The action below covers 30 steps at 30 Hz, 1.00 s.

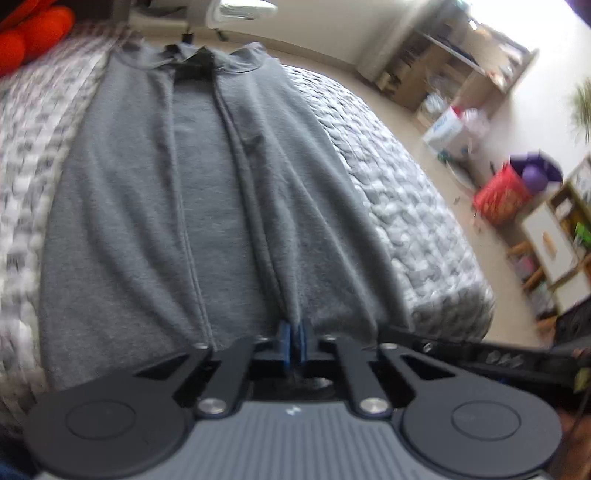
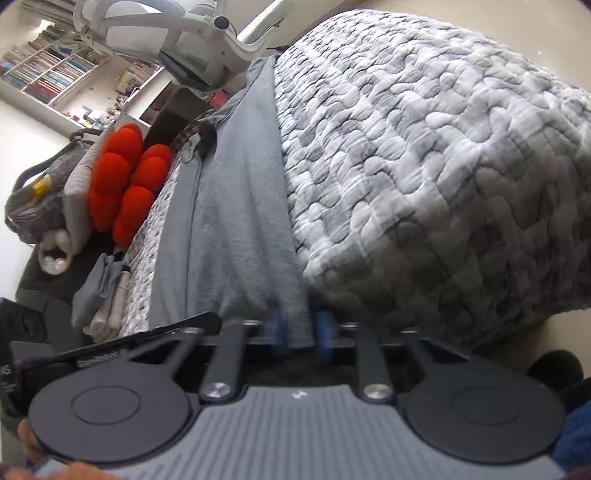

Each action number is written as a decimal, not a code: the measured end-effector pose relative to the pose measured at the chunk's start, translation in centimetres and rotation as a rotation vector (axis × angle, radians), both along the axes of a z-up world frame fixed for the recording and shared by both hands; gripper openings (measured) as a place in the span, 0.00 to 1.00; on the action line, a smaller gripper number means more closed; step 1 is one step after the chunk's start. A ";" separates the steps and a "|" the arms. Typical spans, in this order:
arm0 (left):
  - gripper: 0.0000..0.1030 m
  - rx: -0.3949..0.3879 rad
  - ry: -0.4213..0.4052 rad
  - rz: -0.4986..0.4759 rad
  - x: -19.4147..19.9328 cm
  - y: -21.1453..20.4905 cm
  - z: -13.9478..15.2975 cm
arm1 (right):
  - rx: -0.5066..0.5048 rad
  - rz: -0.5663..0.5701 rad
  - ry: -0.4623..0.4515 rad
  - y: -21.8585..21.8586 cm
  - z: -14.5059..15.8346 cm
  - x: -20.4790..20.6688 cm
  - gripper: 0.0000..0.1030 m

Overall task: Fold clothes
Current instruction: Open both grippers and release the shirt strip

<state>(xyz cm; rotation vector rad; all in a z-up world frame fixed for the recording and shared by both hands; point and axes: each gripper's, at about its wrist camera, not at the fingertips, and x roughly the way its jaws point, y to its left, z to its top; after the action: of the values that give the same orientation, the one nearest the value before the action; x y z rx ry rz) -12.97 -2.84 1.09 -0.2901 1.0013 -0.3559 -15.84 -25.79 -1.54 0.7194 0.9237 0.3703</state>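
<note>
Bed with grey-and-white quilted cover (image 1: 399,206): fills most of both views; rounded corner and side edge drop to pale floor (image 1: 436,122) at right of left wrist view. Open floor beyond that edge, bounded farther off by wooden shelving (image 1: 454,66), white box (image 1: 443,129) and red bag (image 1: 502,195).

Grey polo shirt (image 1: 177,192): spread flat lengthwise on quilt, collar (image 1: 192,59) at far end, hem at near end by camera. Both long sides folded inward toward centre, meeting along a raised ridge down the middle. Quilt exposed as a strip on either side of shirt; right strip wider, running to bed edge.

Red bobbled cushion (image 2: 125,181): beside far left of bed, apart from shirt. Pile of folded grey and white items (image 2: 99,291) just below it, off the quilt edge. White office chair (image 2: 192,33) past far end of bed.

Left gripper (image 1: 294,341): closed, blue pads (image 1: 284,343) pinched together on near hem at central ridge.

Right gripper (image 2: 301,330): closed on same shirt (image 2: 236,206) at near hem edge; fabric passes between blue pads (image 2: 325,328), blurred. Edge of shirt here lies along boundary with bare quilt (image 2: 443,166) to right.
</note>
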 end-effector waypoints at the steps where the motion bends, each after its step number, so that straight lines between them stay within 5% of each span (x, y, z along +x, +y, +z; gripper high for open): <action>1: 0.02 -0.056 0.008 0.015 -0.1 0.4 0.2 | 0.004 -0.008 -0.021 -0.1 0.4 -0.3 0.09; 4: 0.02 -0.215 0.003 0.039 -0.8 1.4 0.8 | -0.026 -0.028 -0.091 -0.6 1.3 -1.4 0.09; 7: 0.02 -0.242 0.030 0.066 -1.2 1.7 -0.1 | -0.064 -0.033 -0.075 -0.6 1.0 -1.2 0.09; 12: 0.03 -0.116 0.046 0.085 -1.4 0.9 -1.7 | -0.062 0.021 -0.080 -0.4 1.1 -1.3 0.16; 17: 0.06 -0.002 0.009 0.042 -1.4 -0.3 -0.8 | -0.179 0.006 -0.095 0.1 1.5 -1.4 0.16; 21: 0.26 0.066 -0.036 0.043 -1.7 0.4 1.3 | -0.249 0.000 -0.185 -0.2 3.3 -1.8 0.16; 24: 0.30 0.102 -0.127 0.042 -1.8 1.0 3.5 | -0.283 0.059 -0.254 0.1 5.3 -0.6 0.16; 30: 0.33 0.112 -0.155 0.046 6.1 0.0 5.3 | -0.370 0.245 -0.292 3.1 8.7 5.8 0.16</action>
<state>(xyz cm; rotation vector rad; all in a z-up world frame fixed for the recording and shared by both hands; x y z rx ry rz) -6.87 -2.87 6.39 -0.1814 0.8573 -0.2750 -10.09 -22.69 7.18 0.2047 0.7737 0.4901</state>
